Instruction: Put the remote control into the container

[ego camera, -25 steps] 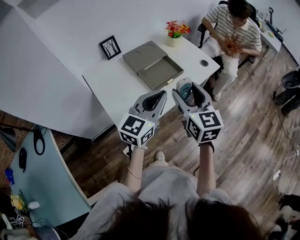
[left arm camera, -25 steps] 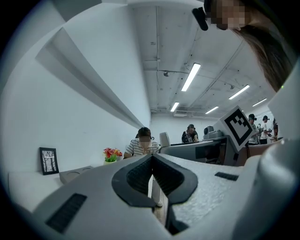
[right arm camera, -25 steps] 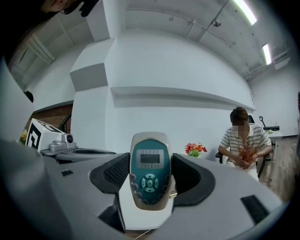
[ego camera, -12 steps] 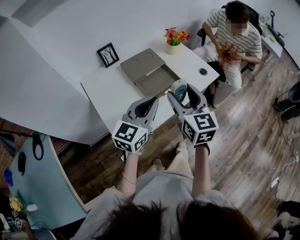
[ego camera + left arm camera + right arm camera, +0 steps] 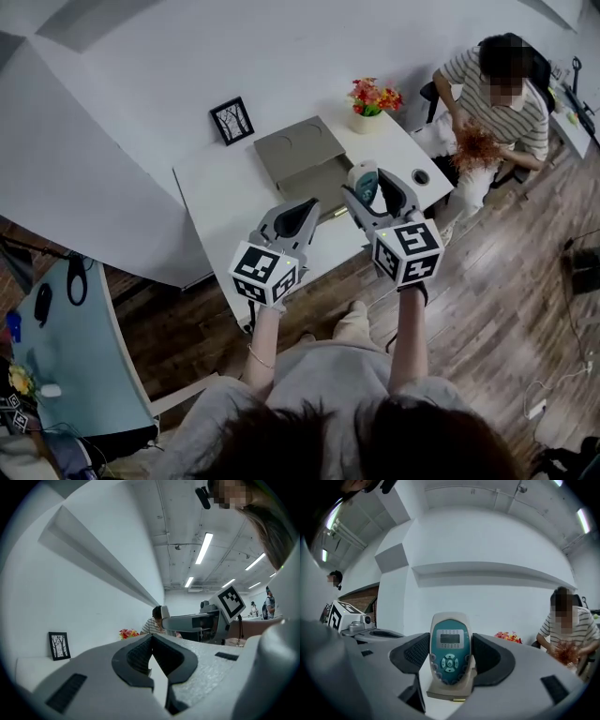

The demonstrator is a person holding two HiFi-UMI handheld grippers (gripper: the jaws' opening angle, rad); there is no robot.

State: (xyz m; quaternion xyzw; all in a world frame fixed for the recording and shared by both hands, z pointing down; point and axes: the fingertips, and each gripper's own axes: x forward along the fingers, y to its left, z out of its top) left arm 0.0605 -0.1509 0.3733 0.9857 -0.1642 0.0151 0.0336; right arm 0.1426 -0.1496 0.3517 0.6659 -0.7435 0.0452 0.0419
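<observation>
A white and teal remote control stands upright between the jaws of my right gripper, which is shut on its sides. The remote hangs over the front right part of the white table, just right of the grey container. The container's tray is open, and its flat lid lies behind it. My left gripper is shut with nothing in it and hovers over the table's front edge, left of the right gripper.
A small framed picture and a pot of flowers stand at the back of the table. A cable hole lies near its right end. A person in a striped shirt sits beyond that end. A pale blue desk is at lower left.
Both grippers and the table have drawn nearer each other. The remote in the right gripper is now closer to the container's open tray. Both grips are unchanged.
</observation>
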